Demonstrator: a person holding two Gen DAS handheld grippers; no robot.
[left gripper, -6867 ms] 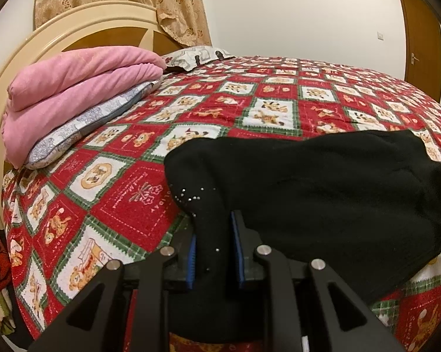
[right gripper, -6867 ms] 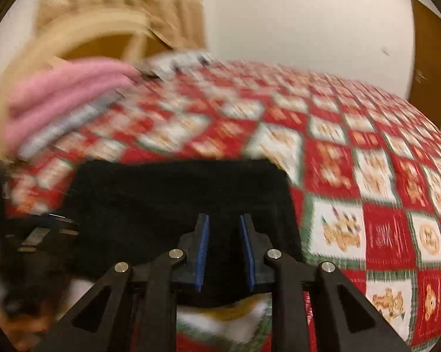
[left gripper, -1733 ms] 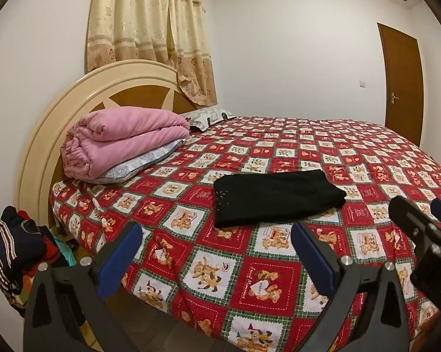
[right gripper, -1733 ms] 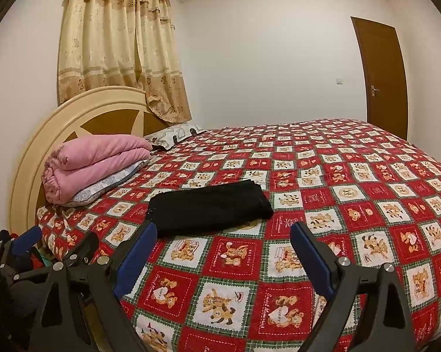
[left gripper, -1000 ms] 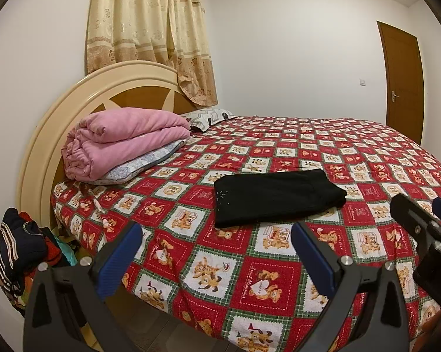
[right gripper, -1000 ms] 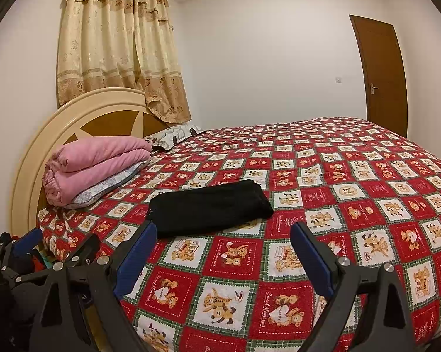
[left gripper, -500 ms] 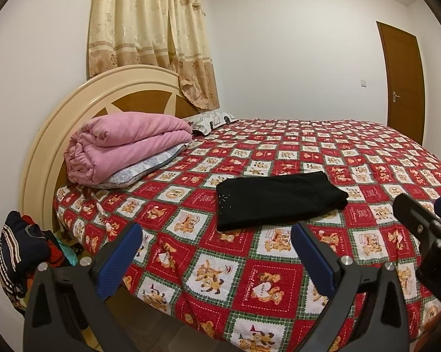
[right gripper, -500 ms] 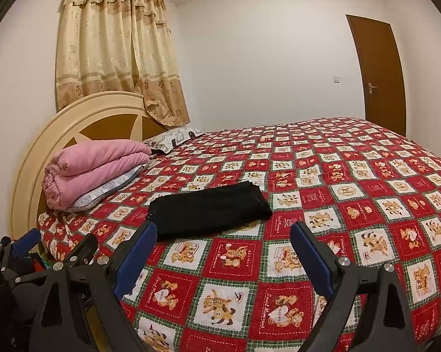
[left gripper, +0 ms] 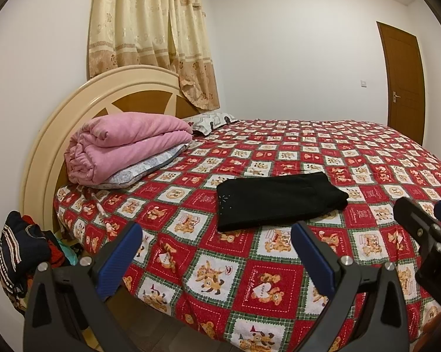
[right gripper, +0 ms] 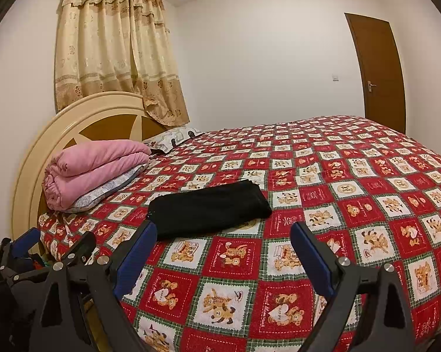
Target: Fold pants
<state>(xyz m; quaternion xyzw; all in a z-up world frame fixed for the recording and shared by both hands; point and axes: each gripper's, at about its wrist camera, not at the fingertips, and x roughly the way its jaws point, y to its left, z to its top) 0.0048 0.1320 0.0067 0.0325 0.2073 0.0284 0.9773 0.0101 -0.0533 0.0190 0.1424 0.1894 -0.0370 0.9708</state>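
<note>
Bed [left gripper: 279,281] holds one folded pants [left gripper: 279,202]; two tongs [left gripper: 214,252] [right gripper: 220,252] gape.

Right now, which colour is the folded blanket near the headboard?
Pink. The folded blanket shows best in the left wrist view.

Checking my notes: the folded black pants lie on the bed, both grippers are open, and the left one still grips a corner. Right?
Not quite. The left gripper grips nothing: it is open, apart from the pants, as the left wrist view shows. The rest holds: pants folded on the bed, right gripper open.
</note>
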